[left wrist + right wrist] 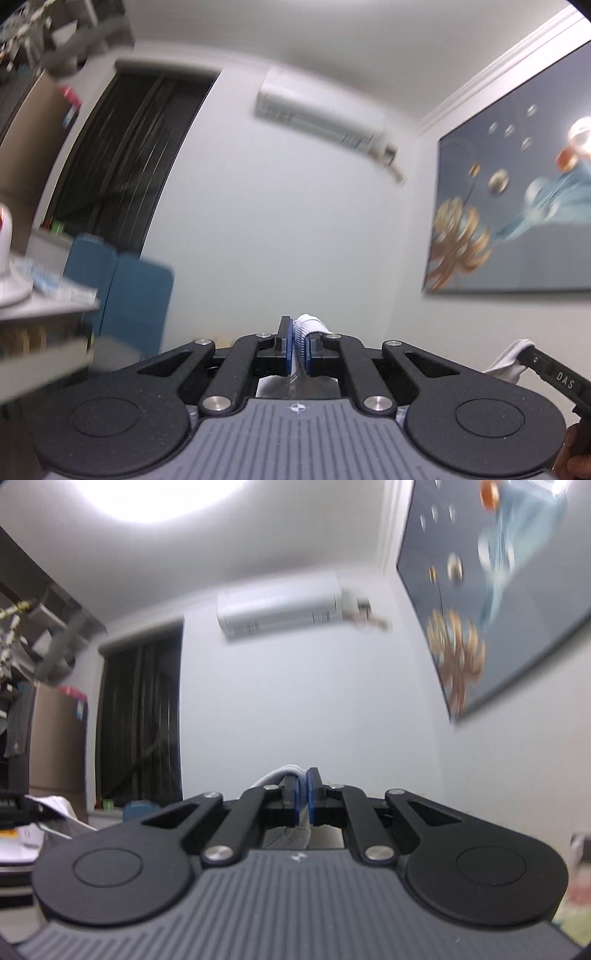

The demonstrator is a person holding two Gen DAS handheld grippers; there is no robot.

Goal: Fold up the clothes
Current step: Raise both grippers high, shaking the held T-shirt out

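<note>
Both grippers are tipped up toward the white wall, where a boxy air conditioner hangs beside a glossy painting of gold leaves. The left gripper is clenched on a bunched fold of the white ribbed garment, soft knit bulging above its blue pads. The right gripper pinches the same pale ribbed cloth, which arches over its left finger.

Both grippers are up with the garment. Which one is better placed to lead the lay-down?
Neither clearly. The left gripper and right gripper are each shut on the white garment, both pointing up at the wall. No surface shows below, so lower both together.
</note>
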